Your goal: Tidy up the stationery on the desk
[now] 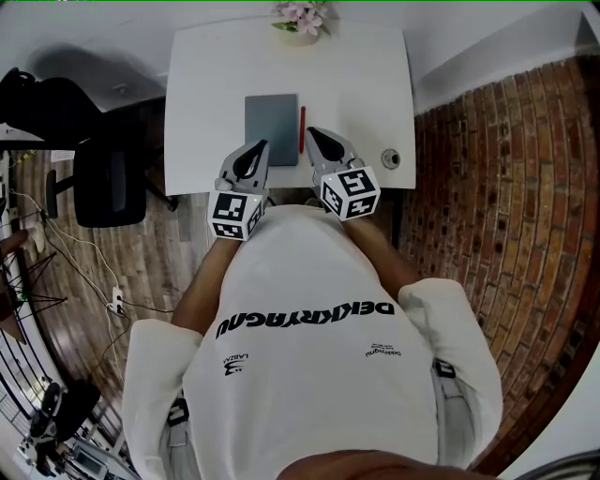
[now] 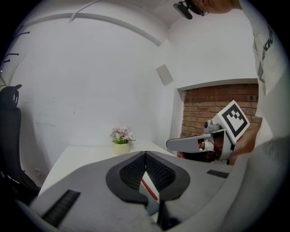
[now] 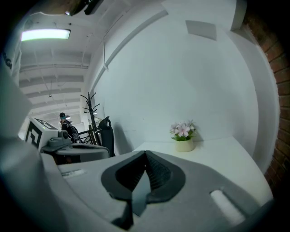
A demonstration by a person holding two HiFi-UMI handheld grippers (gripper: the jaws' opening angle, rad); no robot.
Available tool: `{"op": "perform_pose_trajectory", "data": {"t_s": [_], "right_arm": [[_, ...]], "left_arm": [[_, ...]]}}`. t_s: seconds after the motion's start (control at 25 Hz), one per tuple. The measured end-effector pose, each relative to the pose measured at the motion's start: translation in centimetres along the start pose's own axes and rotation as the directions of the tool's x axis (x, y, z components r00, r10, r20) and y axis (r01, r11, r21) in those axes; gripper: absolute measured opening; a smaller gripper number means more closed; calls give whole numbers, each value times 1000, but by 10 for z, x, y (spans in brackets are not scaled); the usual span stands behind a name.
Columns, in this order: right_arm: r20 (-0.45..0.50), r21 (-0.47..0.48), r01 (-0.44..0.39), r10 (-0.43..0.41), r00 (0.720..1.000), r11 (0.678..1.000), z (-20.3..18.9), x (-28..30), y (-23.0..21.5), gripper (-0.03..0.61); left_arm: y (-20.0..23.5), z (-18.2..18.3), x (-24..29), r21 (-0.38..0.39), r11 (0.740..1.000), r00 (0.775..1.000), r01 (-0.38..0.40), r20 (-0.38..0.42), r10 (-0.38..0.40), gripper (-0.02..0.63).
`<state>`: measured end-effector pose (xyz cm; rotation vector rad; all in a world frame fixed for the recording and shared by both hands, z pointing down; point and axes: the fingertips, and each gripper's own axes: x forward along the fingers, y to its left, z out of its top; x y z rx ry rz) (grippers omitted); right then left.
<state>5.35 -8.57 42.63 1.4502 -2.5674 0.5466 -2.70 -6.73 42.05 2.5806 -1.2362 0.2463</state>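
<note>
A grey notebook (image 1: 272,128) lies flat in the middle of the white desk (image 1: 202,84). A red pen (image 1: 302,128) lies along its right edge. My left gripper (image 1: 262,147) hovers over the notebook's near left corner, jaws closed together on nothing. My right gripper (image 1: 310,134) hangs just right of the pen, its jaws also shut and empty. In the left gripper view, the pen (image 2: 150,190) and notebook (image 2: 151,205) show below the closed jaws (image 2: 145,155). The right gripper view shows the notebook (image 3: 138,195) beneath its closed jaws (image 3: 145,154).
A small pot of pink flowers (image 1: 300,21) stands at the desk's far edge. A small round grey object (image 1: 391,158) sits near the front right corner. A black office chair (image 1: 108,178) stands left of the desk, and a brick wall (image 1: 506,206) runs along the right.
</note>
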Motion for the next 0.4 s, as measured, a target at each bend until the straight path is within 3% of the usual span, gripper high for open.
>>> {"op": "perform_pose_trajectory", "data": {"t_s": [0.4], "right_arm": [[2,0,-2,2,1000,1000,1,0,0,-5]], "left_arm": [[4,3,-2,-1,1000,1000,-15,9,15,-2]]}}
